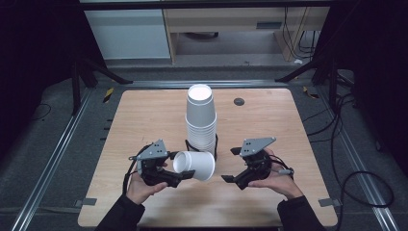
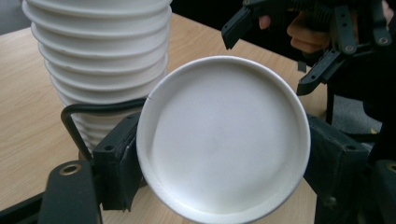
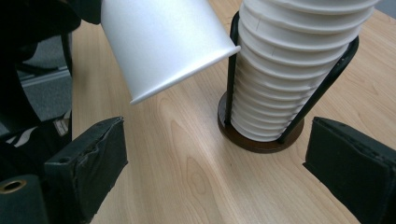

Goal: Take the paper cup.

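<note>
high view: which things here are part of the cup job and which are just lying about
Part of the job:
- single paper cup, on its side, clamped in the left gripper
- cup stack, upside down
- black wire holder around the stack
- right gripper, open, holding nothing

Just lying about:
- dark round grommet in the table
- cables on the floor

From above the near edge we look forward and down over the whole worktop (image 1: 269, 115). The camera on the left tool (image 1: 185, 174) sits close, facing right across the near part toward the right tool (image 2: 289, 42). The camera on the right tool faces left, low and close. All three views share the cup stack (image 1: 201, 122) (image 2: 98, 56) (image 3: 289, 70) and single cup (image 1: 195, 165) (image 2: 224, 140) (image 3: 163, 44).
</note>
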`<state>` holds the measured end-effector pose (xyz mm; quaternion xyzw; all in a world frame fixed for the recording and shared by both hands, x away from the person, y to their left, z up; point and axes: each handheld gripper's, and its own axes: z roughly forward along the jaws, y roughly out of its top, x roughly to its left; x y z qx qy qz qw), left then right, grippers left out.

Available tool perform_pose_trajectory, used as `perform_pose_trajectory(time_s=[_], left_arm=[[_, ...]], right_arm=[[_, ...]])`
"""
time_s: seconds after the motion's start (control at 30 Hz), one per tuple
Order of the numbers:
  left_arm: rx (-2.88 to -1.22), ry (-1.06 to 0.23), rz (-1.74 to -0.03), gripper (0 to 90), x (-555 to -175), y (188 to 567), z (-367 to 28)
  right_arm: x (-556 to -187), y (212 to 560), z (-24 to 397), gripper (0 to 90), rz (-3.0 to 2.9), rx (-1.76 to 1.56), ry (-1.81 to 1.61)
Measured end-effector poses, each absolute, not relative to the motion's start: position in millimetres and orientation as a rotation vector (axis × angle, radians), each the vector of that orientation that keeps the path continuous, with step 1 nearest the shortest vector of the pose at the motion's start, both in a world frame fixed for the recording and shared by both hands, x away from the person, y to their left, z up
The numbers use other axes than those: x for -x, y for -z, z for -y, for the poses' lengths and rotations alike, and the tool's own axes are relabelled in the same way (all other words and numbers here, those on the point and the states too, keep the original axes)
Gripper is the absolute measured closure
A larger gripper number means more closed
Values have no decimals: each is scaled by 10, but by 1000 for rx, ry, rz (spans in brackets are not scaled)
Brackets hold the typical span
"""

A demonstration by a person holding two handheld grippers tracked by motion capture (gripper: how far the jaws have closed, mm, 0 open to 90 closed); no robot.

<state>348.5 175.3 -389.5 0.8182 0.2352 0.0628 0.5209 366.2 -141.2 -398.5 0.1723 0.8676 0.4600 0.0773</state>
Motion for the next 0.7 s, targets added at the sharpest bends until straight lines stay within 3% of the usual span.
perform_pose_trajectory(time_s=[0.4,0.7], left_arm=[[-1836,-122,-547,224,-3512,3955,-1775],[-1843,-62,-485,223,-3525,4016,-1709]], right_arm=[[-3658,3990,1495,53,-2562,-563,-1523],[-3657,4026,1444,51,-2593,-540,-1565]])
